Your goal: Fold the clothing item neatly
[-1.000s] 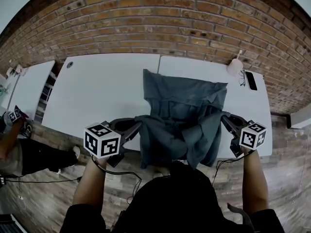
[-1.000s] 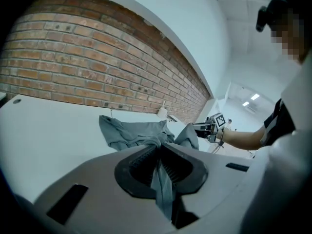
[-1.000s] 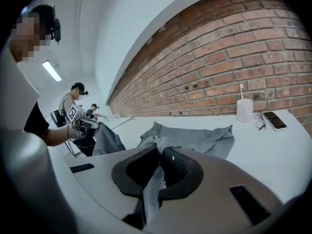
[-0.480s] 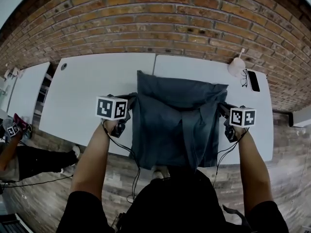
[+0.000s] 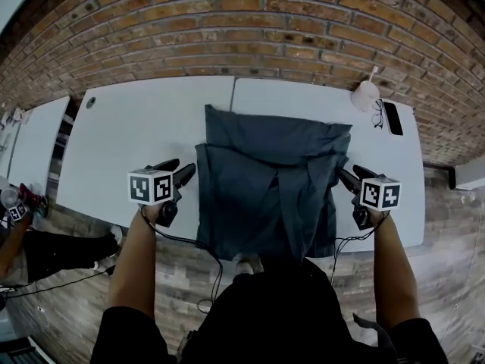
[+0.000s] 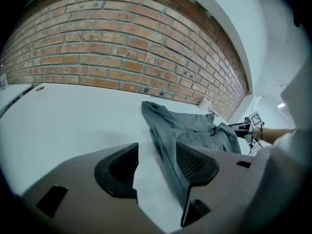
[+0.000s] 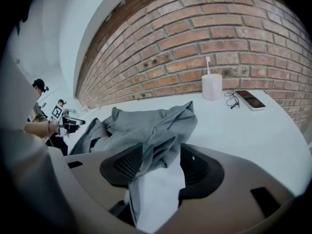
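Head view: grey garment [image 5: 265, 196] spread on table [image 5: 129, 142]; left gripper [image 5: 184, 169], right gripper [image 5: 343, 175] just opened, fabric edge loose between jaws.

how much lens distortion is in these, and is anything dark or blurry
Head view: strong fisheye, the brick wall and white table bow into curves, corners darken, the grey garment is sharp under even light. Left gripper view: round black vignette, bricks curve likewise. Right gripper view: same vignette; the cup and glasses look clear.
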